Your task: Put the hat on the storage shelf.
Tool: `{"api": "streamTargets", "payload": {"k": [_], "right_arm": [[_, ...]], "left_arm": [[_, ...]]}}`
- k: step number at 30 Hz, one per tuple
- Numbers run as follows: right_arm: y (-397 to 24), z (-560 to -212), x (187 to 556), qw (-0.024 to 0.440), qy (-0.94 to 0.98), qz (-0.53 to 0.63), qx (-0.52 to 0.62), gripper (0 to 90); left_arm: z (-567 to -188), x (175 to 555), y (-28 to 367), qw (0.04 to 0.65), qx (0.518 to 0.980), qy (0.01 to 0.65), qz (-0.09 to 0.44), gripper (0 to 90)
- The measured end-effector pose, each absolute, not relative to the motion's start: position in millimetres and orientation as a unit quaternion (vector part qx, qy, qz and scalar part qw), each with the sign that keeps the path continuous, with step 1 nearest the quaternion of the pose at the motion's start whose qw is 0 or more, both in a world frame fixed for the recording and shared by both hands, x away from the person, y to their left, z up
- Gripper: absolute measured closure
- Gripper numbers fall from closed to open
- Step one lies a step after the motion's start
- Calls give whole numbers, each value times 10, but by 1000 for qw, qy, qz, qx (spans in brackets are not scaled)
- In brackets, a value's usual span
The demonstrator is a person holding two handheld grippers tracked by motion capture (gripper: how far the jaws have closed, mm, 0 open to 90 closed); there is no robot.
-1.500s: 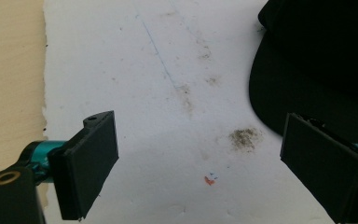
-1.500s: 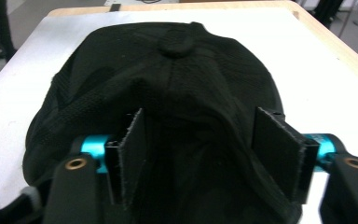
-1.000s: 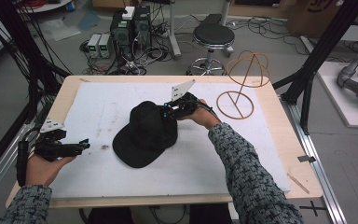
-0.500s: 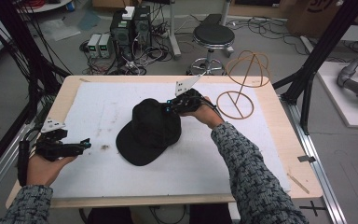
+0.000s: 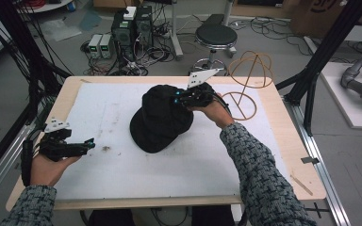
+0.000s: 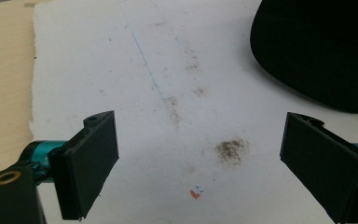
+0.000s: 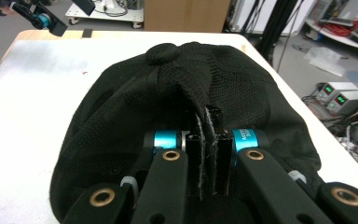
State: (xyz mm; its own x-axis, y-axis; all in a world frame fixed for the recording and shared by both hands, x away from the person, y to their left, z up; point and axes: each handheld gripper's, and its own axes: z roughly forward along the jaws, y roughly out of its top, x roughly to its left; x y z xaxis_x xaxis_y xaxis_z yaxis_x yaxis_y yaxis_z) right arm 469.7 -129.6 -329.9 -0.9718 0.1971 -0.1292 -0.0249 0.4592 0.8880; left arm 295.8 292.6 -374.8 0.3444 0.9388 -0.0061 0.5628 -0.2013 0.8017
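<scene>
A black cap (image 5: 160, 117) lies on the white mat (image 5: 122, 165) near the table's middle, its far right side raised. My right gripper (image 5: 179, 98) is shut on a fold of the cap's fabric. In the right gripper view the pinched cap cloth (image 7: 200, 98) stands up between the closed jaws, my right gripper (image 7: 207, 140) holding it. My left gripper (image 5: 88, 145) rests low at the mat's left edge, open and empty. In the left gripper view my left gripper (image 6: 200, 163) has its jaws wide apart over stained mat, with the cap's brim (image 6: 317, 51) at the upper right.
A wire stand (image 5: 245, 89) with a round base and dome-shaped frame stands on the table's far right corner. The wooden table edge (image 5: 292, 155) runs along the right. A dirt smudge (image 6: 231, 149) marks the mat. Stool and electronics sit on the floor beyond.
My right gripper has lifted and drawn the cap toward the far right, raising its back edge. The left gripper has stayed in place.
</scene>
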Motion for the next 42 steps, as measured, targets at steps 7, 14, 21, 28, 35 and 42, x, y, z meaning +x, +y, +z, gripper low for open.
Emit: {"api": "streamTargets", "payload": {"k": [7,14,21,28,35,42], "right_arm": [[-1457,-3177,4662,124,838,527,68,886],[-1639,-2985,4585,139,832,532,73,885],[-1759,-2713,4549,146,834,526,76,885],[-1898,-2517,4523,157,830,527,96,884],[-1997,-2298,4495,176,820,536,101,884],[-2128,-2068,4515,195,804,547,127,884]], "left_arm": [[-3745,2968,2882,370,735,509,253,116],[-3732,3006,2816,373,739,502,249,116],[-3716,3015,2763,376,741,496,251,116],[-3716,2998,2778,378,739,498,251,116],[-3707,2997,2779,379,738,497,252,116],[-3691,3004,2766,380,738,497,252,116]]}}
